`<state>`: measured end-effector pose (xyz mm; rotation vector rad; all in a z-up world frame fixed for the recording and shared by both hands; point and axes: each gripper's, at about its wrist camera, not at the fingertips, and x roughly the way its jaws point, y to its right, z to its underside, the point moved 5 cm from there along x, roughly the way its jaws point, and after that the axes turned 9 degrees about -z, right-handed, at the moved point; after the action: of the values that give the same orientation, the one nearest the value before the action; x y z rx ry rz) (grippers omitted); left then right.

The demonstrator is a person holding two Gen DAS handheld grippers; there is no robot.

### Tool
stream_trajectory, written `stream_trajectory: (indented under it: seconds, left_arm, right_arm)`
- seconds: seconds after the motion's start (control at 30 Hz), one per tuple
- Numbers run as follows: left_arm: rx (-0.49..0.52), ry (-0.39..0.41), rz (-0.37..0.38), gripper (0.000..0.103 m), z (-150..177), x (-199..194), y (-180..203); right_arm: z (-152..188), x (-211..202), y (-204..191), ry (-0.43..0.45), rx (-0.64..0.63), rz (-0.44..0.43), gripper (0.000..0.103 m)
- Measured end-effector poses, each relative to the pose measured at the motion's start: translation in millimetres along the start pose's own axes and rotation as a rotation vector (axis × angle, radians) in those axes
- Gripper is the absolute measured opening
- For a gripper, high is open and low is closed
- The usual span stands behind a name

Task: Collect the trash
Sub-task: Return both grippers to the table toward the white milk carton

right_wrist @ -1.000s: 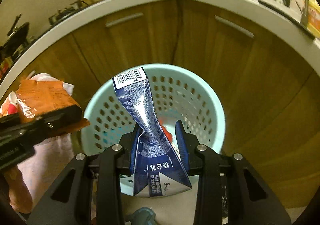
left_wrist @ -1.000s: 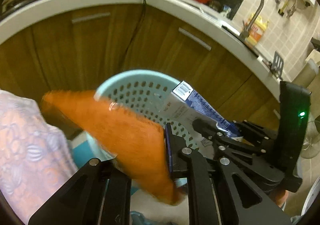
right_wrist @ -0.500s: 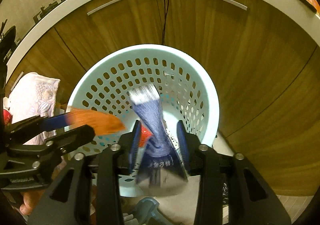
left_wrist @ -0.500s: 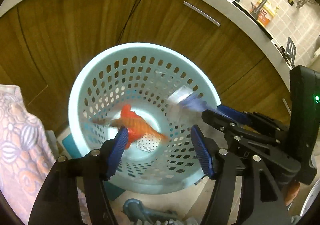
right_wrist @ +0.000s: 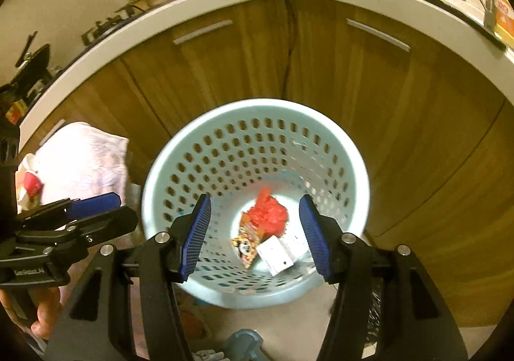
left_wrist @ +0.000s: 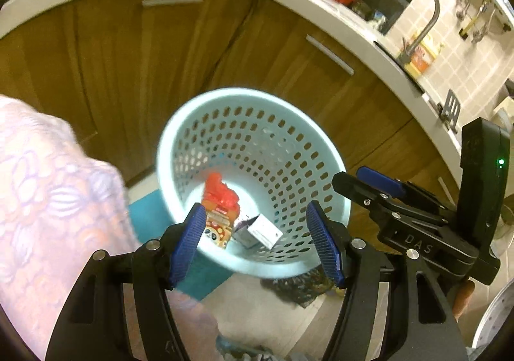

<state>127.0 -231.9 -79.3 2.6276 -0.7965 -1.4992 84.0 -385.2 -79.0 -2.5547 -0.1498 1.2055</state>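
Trash drop finished: left gripper [left_wrist: 257, 240] and right gripper [right_wrist: 253, 232] spread wide, empty, above basket [right_wrist: 359, 168]; orange wrapper [right_wrist: 245, 245] at 9 o'clock of carton [right_wrist: 276, 253]. Next, likely seek more litter.

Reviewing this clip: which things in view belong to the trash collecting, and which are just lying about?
Job:
- basket
- orange snack wrapper
- red wrapper
- flattened carton
- left tongs, open
- right tongs, open

Lying about:
- pink patterned cloth
- faucet
- dangling cable
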Motion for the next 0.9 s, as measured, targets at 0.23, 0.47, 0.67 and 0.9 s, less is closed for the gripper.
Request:
stream_trajectory:
  seconds: [0.23,0.47,0.67,0.9]
  left_arm:
    - [-0.085,0.172,-0.091,0.063,12,-81,-43]
    - [-0.224,0.305,-0.274,0.063,39,-159,-106]
    - [-0.355,0.365,-0.473,0.063,70,-209,-165]
    - [-0.466,0.364,-0.683,0.070,106,-232,-226]
  right_arm:
    - [-4,-16,-69,0.064,-0.128,-0.083,0.054]
    - [2,-12,-161,0.070,-0.272,-0.195,0.054]
    - [21,7,-244,0.059,-0.387,-0.310,0.053]
    - [49,39,-314,0.050,-0.484,-0.358,0.053]
